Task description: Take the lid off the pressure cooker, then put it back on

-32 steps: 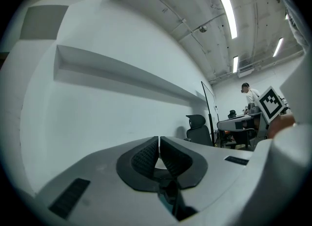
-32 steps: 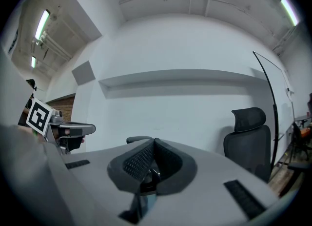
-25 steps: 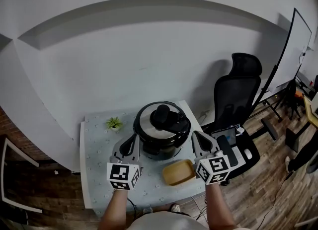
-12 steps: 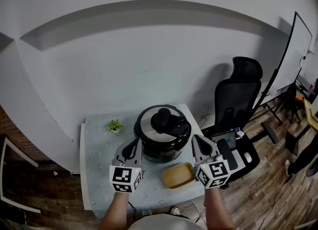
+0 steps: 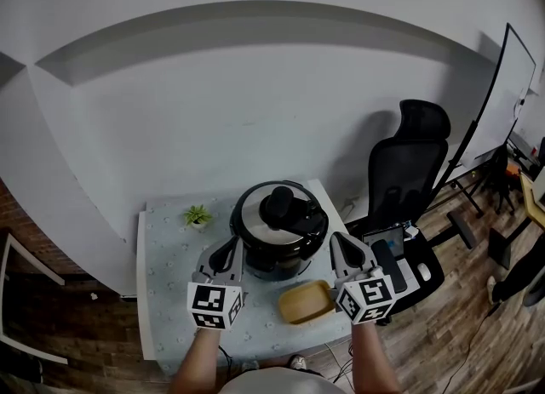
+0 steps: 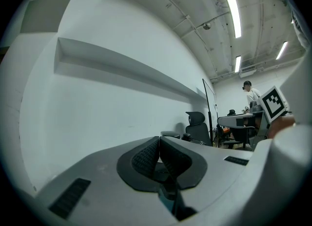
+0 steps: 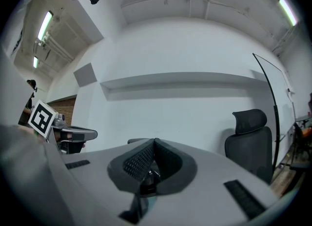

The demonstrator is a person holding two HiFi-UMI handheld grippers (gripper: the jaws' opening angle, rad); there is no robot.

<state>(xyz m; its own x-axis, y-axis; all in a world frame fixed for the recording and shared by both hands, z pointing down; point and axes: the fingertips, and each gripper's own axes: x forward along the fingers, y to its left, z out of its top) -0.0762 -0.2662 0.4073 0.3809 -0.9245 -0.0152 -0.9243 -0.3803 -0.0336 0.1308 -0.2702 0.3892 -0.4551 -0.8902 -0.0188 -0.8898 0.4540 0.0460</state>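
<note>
Nothing is moving since a second ago: left gripper [image 5: 227,249] and right gripper [image 5: 340,245] are hovering flanking the pressure cooker [image 5: 281,258], jaws closed on nothing, lid [image 5: 254,214] sitting on it.

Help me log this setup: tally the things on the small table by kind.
Black-and-silver round pressure cooker: 1
Small green potted plant: 1
Tan rectangular shallow dish: 1
Total: 3
</note>
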